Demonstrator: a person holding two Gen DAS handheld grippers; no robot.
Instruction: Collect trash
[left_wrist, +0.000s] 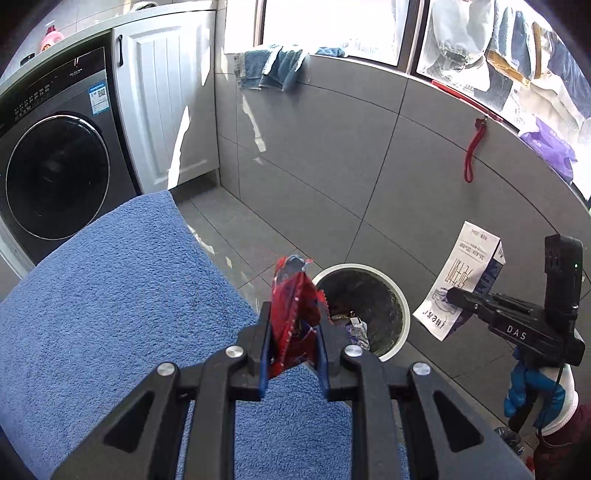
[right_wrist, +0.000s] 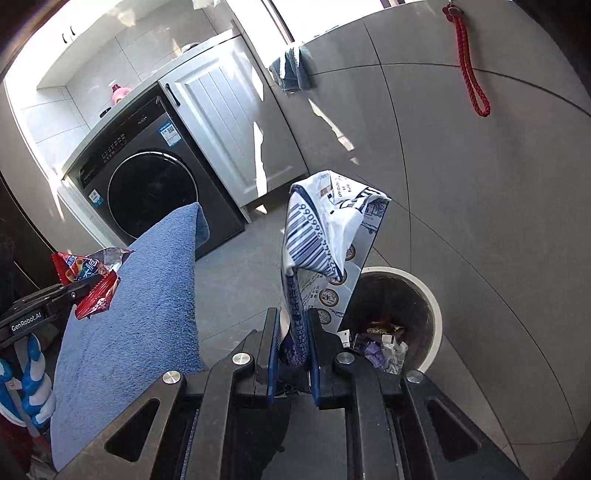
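Left gripper (left_wrist: 293, 332) clamps red snack wrapper (left_wrist: 295, 306) over blue towel (left_wrist: 122, 295); right gripper (right_wrist: 291, 343) grips flattened white carton (right_wrist: 325, 236) near bin (right_wrist: 434, 295), trash inside.

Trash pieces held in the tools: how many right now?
2. A red snack wrapper in the left tool; a crushed white carton in the right tool. More lies in the bin.
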